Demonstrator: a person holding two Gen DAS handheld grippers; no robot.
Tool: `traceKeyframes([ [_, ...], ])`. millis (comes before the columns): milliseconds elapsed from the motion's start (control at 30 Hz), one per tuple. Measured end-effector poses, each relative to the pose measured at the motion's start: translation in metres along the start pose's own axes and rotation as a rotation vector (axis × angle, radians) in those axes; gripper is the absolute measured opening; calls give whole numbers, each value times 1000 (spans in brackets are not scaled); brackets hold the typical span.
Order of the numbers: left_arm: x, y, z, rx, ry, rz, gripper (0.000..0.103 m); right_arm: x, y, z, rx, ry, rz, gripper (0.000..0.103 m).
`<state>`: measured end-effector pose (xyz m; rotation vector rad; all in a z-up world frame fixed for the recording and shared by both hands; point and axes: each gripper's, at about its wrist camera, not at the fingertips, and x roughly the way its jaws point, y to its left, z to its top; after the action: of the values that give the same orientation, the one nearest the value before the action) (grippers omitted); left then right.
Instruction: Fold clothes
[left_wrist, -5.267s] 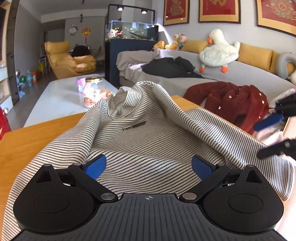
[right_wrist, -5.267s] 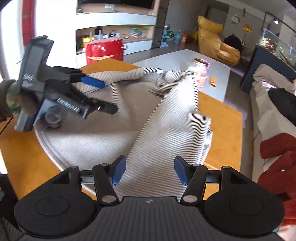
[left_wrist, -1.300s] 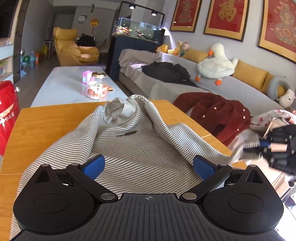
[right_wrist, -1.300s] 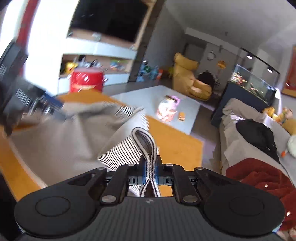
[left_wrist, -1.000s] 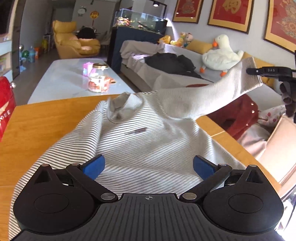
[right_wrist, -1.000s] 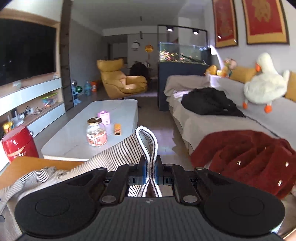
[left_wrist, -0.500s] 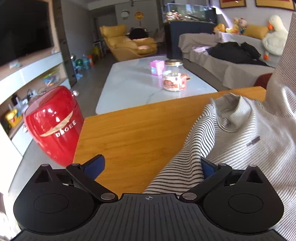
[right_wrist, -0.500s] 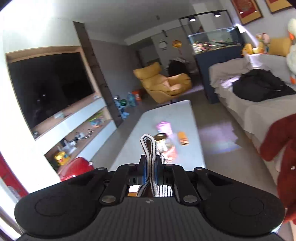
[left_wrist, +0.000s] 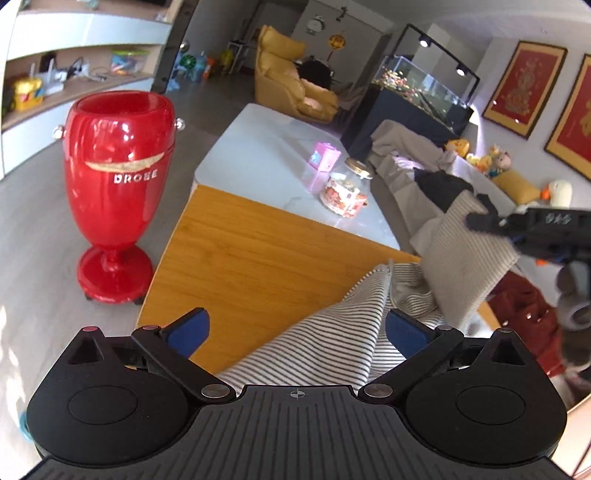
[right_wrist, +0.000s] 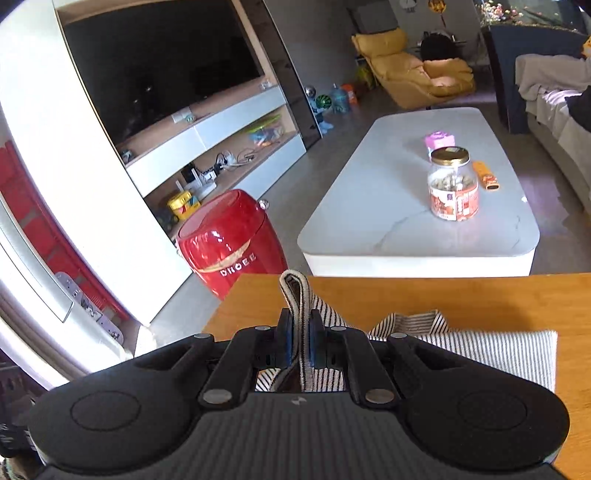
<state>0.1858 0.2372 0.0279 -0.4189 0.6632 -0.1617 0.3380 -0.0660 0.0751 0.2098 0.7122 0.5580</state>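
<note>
Right gripper (right_wrist: 300, 341) clamps a folded cuff of the striped shirt (right_wrist: 461, 349), which lies on the wooden table (right_wrist: 480, 295). Left gripper (left_wrist: 295, 328) stands spread wide, shirt fabric lying loose between its fingers.

Two fisheye wrist cameras look forward and downward over a wooden table (left_wrist: 255, 254), each with its own gripper body filling the frame's lower edge. The left view faces the sofa side, with a red bin (left_wrist: 118, 184) at ten o'clock; the right view faces the television wall. Both share the red bin (right_wrist: 232, 240), the white coffee table (right_wrist: 417, 221) and its jar (right_wrist: 452, 184).
</note>
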Motion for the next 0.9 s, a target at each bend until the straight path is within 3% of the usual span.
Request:
traceKeyframes([
  [100,-13,4,-7,-10,4,-15,103,15,10,-16,-19,25,5,16],
  [167,-20,7,-9,-2,9,-11,103,8,21,-24,-81,4,-11,35],
  [300,-28,16,-5,-21,8,17,103,-17,56,-43,-266,-41,-66,38],
  [433,-38,26,2,-55,-13,27,103,-37,83,-78,-303,35,46,38],
  [567,-46,24,7,-36,-31,37,103,-36,113,-132,-277,209,236,38],
  [833,-61,13,11,27,-53,50,103,-25,200,-212,-588,280,398,41],
  [900,-64,13,12,32,-59,57,103,-18,218,-229,-693,276,386,44],
])
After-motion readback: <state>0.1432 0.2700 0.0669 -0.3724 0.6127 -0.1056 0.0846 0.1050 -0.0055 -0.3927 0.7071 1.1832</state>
